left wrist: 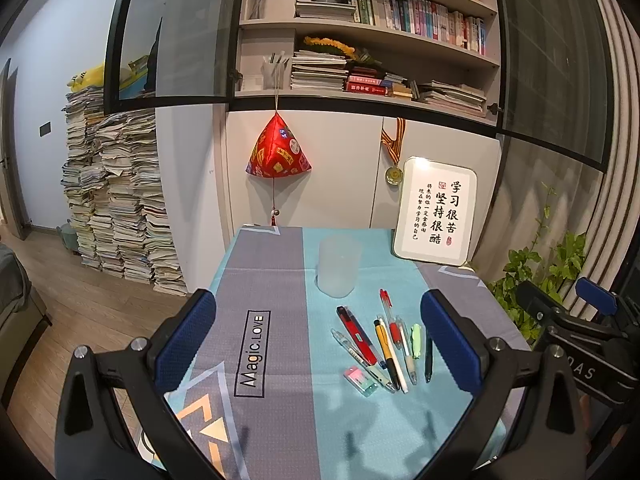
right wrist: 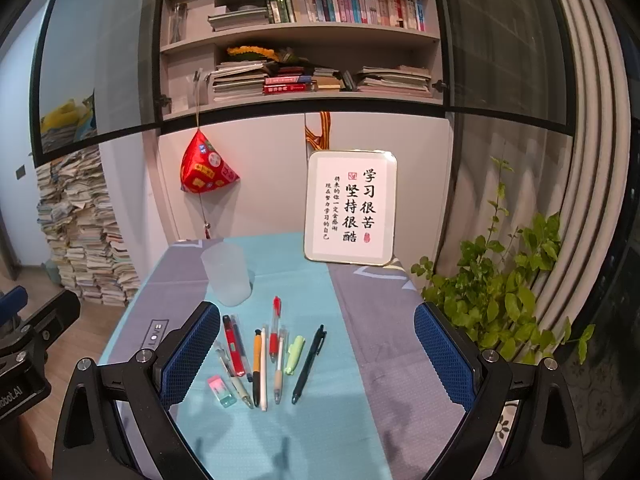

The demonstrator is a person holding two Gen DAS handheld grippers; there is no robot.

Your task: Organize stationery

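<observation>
Several pens lie side by side on the blue-grey tablecloth (left wrist: 280,280) (right wrist: 360,320): a red pen (left wrist: 356,334) (right wrist: 233,344), a yellow-black pen (left wrist: 385,352) (right wrist: 256,364), a red-white pen (left wrist: 389,316) (right wrist: 274,328), a black pen (left wrist: 428,356) (right wrist: 309,362) and a green marker (left wrist: 416,340) (right wrist: 294,354). A pink-green eraser (left wrist: 360,380) (right wrist: 221,390) lies beside them. A frosted plastic cup (left wrist: 339,266) (right wrist: 226,274) stands upright behind them. My left gripper (left wrist: 332,340) is open and empty, above the table left of the pens. My right gripper (right wrist: 316,356) is open and empty, with the pens between its fingers in view.
A framed calligraphy sign (left wrist: 436,210) (right wrist: 350,208) leans on the cabinet at the table's back. A red hanging ornament (left wrist: 277,152) hangs on the cabinet. A leafy plant (right wrist: 504,280) stands right of the table. Tall paper stacks (left wrist: 116,200) stand on the floor to the left.
</observation>
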